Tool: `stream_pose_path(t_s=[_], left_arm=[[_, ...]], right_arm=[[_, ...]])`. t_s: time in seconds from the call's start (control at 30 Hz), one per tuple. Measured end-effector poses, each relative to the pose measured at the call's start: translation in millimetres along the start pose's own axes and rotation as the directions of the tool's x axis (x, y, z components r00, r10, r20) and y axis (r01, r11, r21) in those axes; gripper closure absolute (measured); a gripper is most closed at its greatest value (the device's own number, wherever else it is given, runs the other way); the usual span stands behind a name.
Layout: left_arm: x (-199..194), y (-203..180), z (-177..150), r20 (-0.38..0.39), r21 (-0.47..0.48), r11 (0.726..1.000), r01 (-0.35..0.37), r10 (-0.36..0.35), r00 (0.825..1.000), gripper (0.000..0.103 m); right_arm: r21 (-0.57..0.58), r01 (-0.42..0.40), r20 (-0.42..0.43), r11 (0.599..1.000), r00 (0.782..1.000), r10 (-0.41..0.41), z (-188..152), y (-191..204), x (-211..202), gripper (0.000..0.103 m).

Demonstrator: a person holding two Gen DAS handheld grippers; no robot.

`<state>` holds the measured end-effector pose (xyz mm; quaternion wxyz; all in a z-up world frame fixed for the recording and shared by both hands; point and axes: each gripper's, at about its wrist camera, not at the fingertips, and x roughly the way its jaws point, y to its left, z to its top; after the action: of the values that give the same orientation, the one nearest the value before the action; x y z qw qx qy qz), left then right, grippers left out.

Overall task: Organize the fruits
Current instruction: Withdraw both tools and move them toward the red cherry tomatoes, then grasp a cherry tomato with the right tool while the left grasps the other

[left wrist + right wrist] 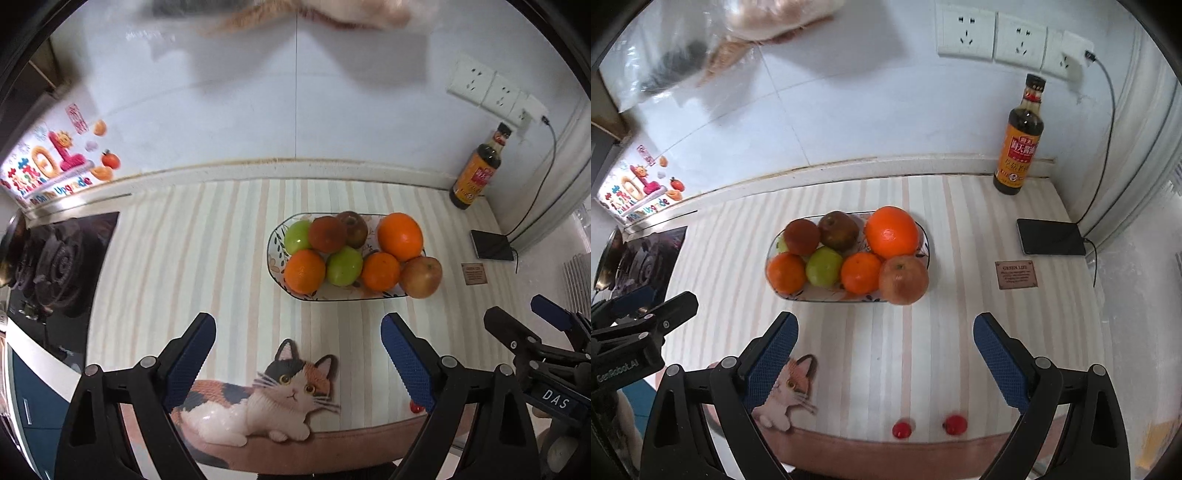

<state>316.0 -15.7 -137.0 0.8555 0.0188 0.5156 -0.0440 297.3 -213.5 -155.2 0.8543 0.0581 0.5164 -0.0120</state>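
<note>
eight fruits [846, 254] beyond right gripper [886, 354]

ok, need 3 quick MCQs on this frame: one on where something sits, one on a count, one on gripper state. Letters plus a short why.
1. Where does the sauce bottle stand?
A. in the fruit plate
B. at the back wall, right of the plate
C. on the stove

2. How many oranges are in the fruit plate?
A. one
B. three
C. five

3. What state is the right gripper in?
A. open, holding nothing
B. shut on an apple
C. shut on the bottle

Answers:
1 B, it stands against the wall under the sockets.
2 B, one large orange plus two smaller ones.
3 A, the fingers are spread with only mat between them.
</note>
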Motion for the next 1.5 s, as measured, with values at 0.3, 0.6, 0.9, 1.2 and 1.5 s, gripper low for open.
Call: stream_pose_path(t_s=[0.3, 0.6, 0.9, 1.2, 1.5], left_arm=[[-43.4, -1.9, -25.5, 0.074, 0.020, 1.000, -0.001, 0.000, 0.997, 0.011], [-66.3, -0.9, -40.2, 0.093, 0.006, 0.999, 0.035, -0.036, 0.995, 0.011], [-62.9, -7.7, -42.0, 0.102, 0.029, 0.999, 0.029, -0.032, 0.994, 0.000], [7.1, -40.6, -56.6, -0.021, 0.100, 0.995, -0.025, 0.027, 0.999, 0.000], [109.0, -102.6, -96.2, -0.272, 0.227, 0.974, 0.026, 0.038, 0.962, 0.000]], right_arm=[[-0.020, 0.013, 0.065, 1.000, 0.998, -0.012, -29.3, 14.7, -62.3, 0.005], [-0.014, 0.020, 0.114, 1.000, 0.993, -0.018, -44.3, 20.9, -99.8, 0.005], [0.050, -0.055, 0.109, 0.997, 0.993, 0.049, -51.0, 10.8, -98.4, 0.005], [0.200, -0.082, -0.042, 0.976, 0.995, 0.092, -76.1, -51.9, -22.9, 0.020], [0.337, -0.042, -0.254, 0.940, 0.958, 0.134, -132.9, -118.1, 85.3, 0.060]])
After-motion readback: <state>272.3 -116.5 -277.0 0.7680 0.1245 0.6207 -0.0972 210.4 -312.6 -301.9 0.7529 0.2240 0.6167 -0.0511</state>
